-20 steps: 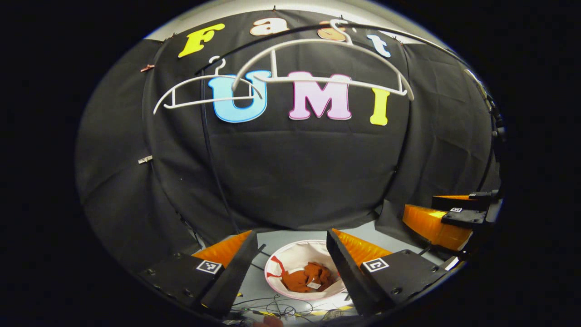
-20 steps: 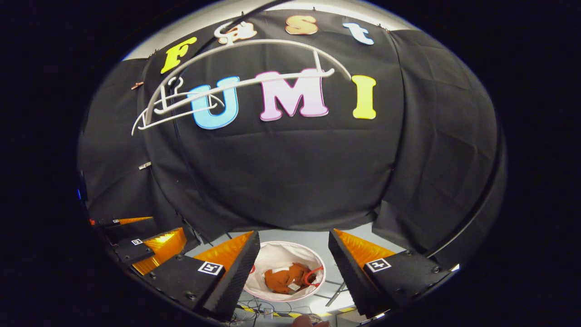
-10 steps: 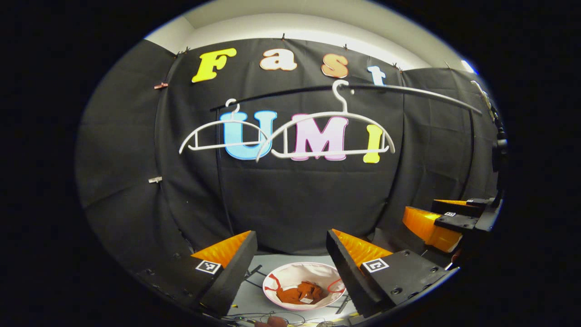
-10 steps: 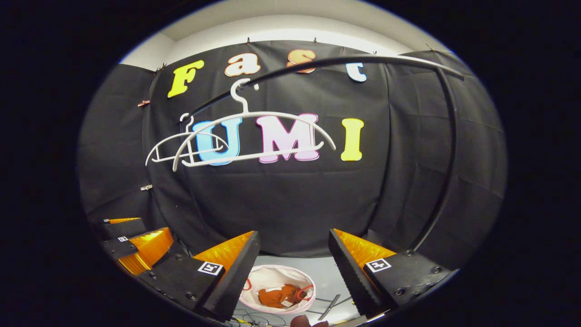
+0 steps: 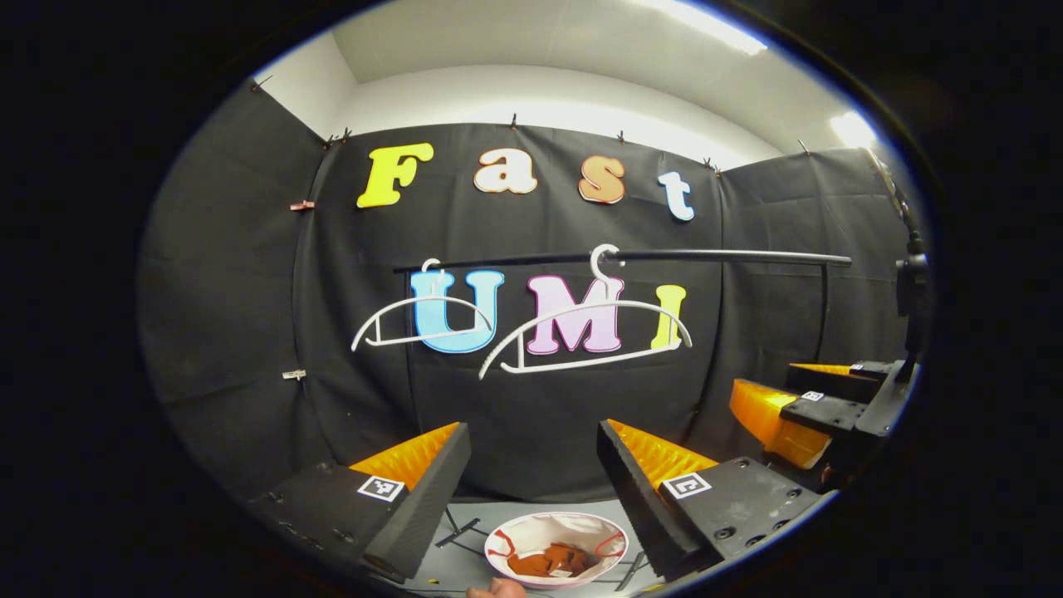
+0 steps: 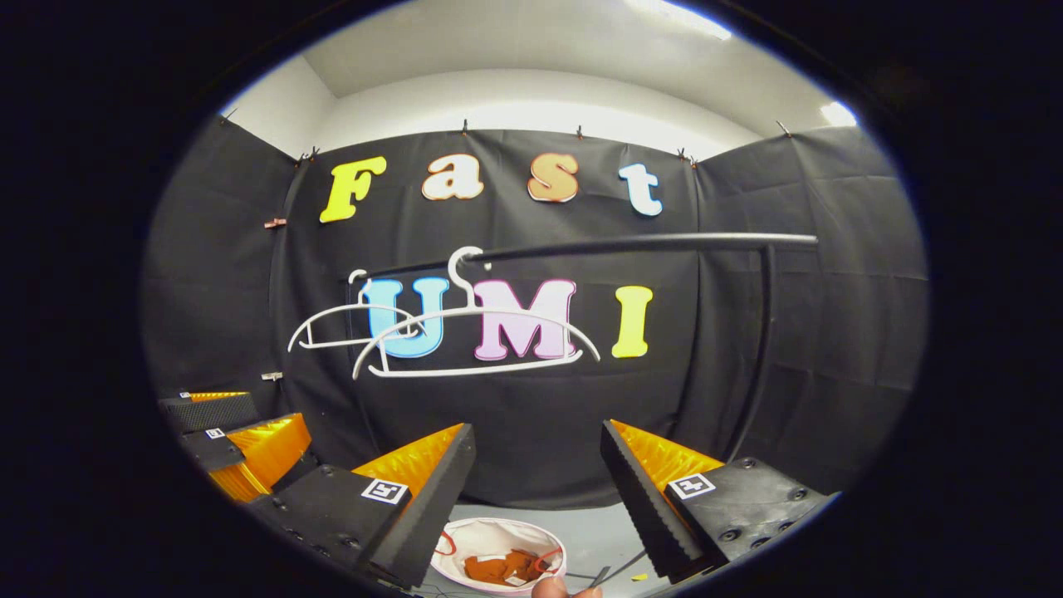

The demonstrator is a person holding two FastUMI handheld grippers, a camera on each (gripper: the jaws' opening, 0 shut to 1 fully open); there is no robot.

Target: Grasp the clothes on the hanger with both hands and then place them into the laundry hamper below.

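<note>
A rust-brown garment point(image 5: 548, 561) point(image 6: 498, 569) lies crumpled inside the round white laundry hamper point(image 5: 581, 526) point(image 6: 490, 533) on the floor. Two bare white hangers point(image 5: 581, 336) point(image 6: 477, 340) hang on the black rail point(image 5: 706, 257) point(image 6: 648, 242). In the left gripper view my left gripper point(image 5: 533, 453) stands open and empty, well back from the rail and above the hamper. In the right gripper view my right gripper point(image 6: 538, 453) is open and empty too. The right gripper point(image 5: 797, 407) also appears at the right of the left gripper view, the left gripper point(image 6: 237, 440) at the left of the right gripper view.
The rail's black upright post point(image 6: 760, 332) stands to the right. Cables and a stand's legs point(image 5: 457, 531) lie on the grey floor beside the hamper. A fingertip point(image 5: 496, 590) shows at the lower edge. Black cloth walls close in the booth on three sides.
Both grippers have drawn back from the rail and tilted up: hangers and rail dropped lower and shrank in both views, the ceiling came into view, and the hamper slid toward the lower edge.
</note>
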